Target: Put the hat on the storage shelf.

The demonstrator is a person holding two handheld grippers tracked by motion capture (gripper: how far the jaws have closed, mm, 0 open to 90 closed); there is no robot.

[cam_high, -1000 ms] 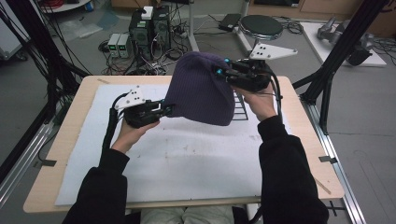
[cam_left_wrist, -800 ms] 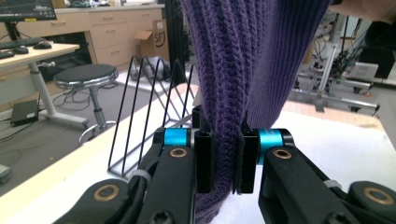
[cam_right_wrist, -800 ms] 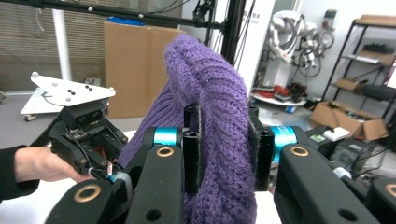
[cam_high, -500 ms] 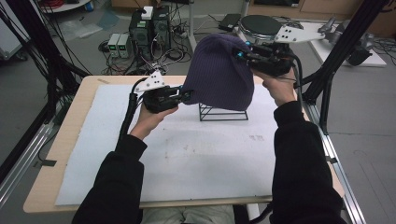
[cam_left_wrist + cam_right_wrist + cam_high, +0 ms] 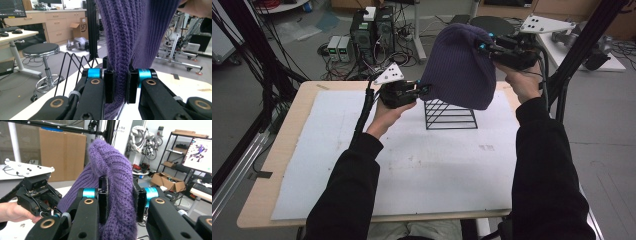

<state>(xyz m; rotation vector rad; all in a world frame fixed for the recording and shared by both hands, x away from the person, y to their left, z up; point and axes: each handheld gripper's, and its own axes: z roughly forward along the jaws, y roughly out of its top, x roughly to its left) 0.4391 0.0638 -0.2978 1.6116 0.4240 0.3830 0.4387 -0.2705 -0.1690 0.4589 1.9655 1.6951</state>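
Purple ribbed knit is what we've got pinched in both tools right now, and the big change is that the beanie (image 5: 459, 67) is up in the air instead of draped low over the wire rack (image 5: 450, 114) like it was a second ago. Nearest to us, our sleeves come in from the bottom edge over the white foam mat (image 5: 412, 165) on the wooden table (image 5: 294, 130). A bit further out, the left gripper (image 5: 421, 90) is clamped on the hat's lower edge, and in the left gripper view you can see the jaws squeezed tight on a fold of the knit (image 5: 120, 82). The right gripper (image 5: 484, 48) is higher and further back, biting the hat near its crown, and the right gripper view shows its jaws closed on a thick bunch of yarn (image 5: 118, 195). Both hands have come up and away from us over the last second, so the black rack now stands exposed on the mat, with the hat hanging above and slightly in front of its far side, seemingly not touching it. Our read is that the hat is lifted clear of the rack, so next comes carrying it somewhere and setting it down. Beyond the table it's just computer boxes (image 5: 372, 25) and cable clutter on the floor.
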